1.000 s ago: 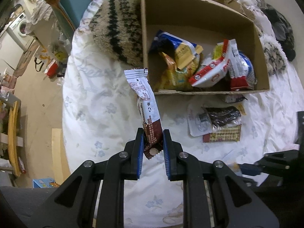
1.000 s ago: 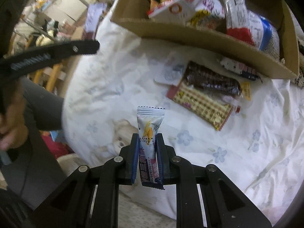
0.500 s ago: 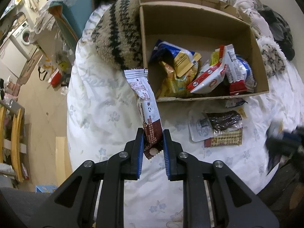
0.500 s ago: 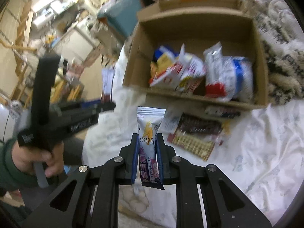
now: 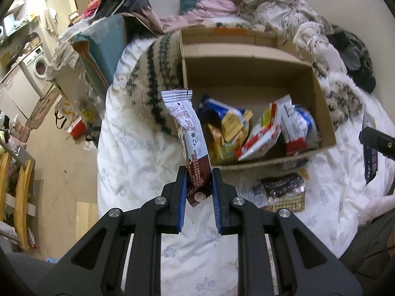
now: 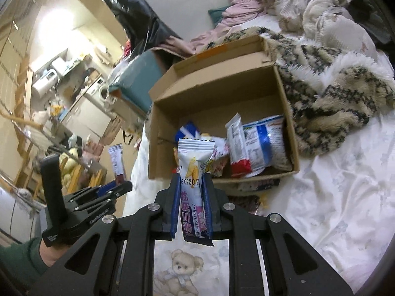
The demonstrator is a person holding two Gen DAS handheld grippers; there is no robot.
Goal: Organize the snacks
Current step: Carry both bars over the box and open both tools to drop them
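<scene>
My left gripper (image 5: 197,176) is shut on a white-and-brown snack bar (image 5: 188,133) that stands up in front of the cardboard box's (image 5: 323,103) near left corner. My right gripper (image 6: 190,181) is shut on a white-and-purple banana snack bar (image 6: 195,170), held upright just short of the cardboard box (image 6: 288,113). Several snack packets (image 5: 261,133) lie inside the box. A dark chocolate packet (image 5: 281,185) on a patterned flat packet (image 5: 287,202) lies on the sheet in front of the box. In the right wrist view the left gripper (image 6: 121,186) shows at lower left with its bar (image 6: 116,161).
The box sits on a bed with a white flowered sheet (image 5: 138,148). A patterned fluffy blanket (image 6: 333,91) wraps around the box. Clothes (image 5: 266,2) are piled at the bed's far end. A person's hand in a green sleeve (image 6: 19,261) holds the left gripper. Cluttered floor lies to the left.
Both grippers have risen and tipped up toward the box, each still holding its bar. The right gripper swung from over the loose packets to face the box's opening.
</scene>
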